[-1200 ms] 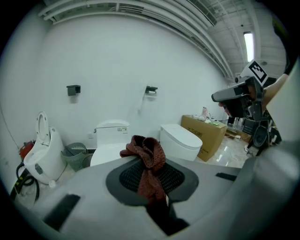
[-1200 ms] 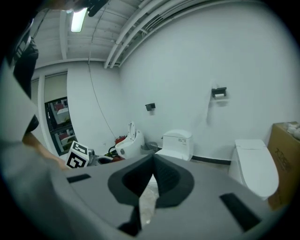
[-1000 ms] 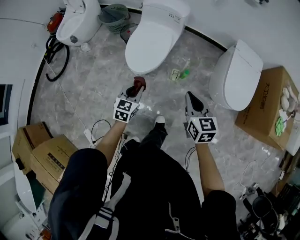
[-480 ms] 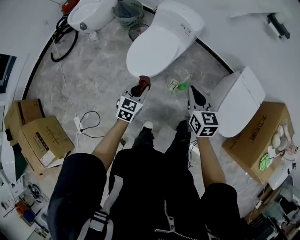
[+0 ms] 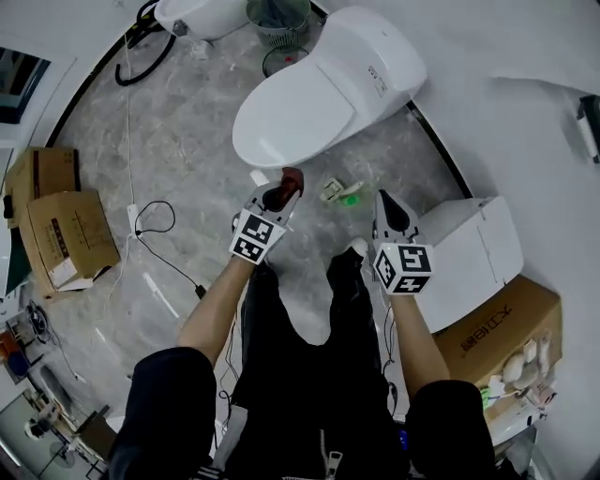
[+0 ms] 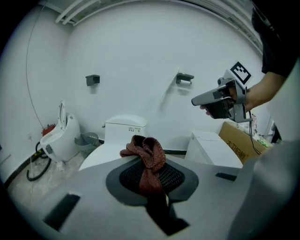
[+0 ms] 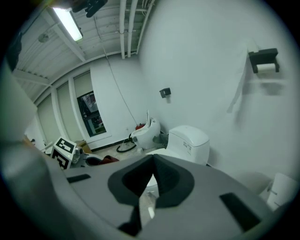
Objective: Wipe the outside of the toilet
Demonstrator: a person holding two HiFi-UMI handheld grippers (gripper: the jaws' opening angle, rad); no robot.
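Since 1 s ago the person has stepped fwd: the toilet [image 5: 319, 89] sits larger in the head view, and the left gripper [image 5: 282, 191] is now just short of its front rim, not well back over the floor.

Head view: lid down, bowl front pointing toward lower left. Left gripper is clamped on a dark red rag [image 5: 291, 176], which hangs near the rim; can't tell if it touches. Right gripper [image 5: 383, 201] is off to the rt, apart from the toilet and close beside a second toilet [image 5: 473, 253]. A small green item [image 5: 349, 198] lies on the grey tile btwn the grippers. Cardboard boxes [image 5: 56, 220] at far left, a cable [image 5: 155, 220] looped on the floor near them, a mesh bin [image 5: 278, 13] at the top edge.

Left gripper view: jaws pinched on the rag, a bunched wad sticking up past the tips. The toilet's tank and lid are straight behind it, the right gripper held up at the rt.

Right gripper view: jaws drawn together at the tips w/ nothing btwn them, only a thin slit showing floor. The toilet is beyond the tips, the left gripper w/ rag at lower left.
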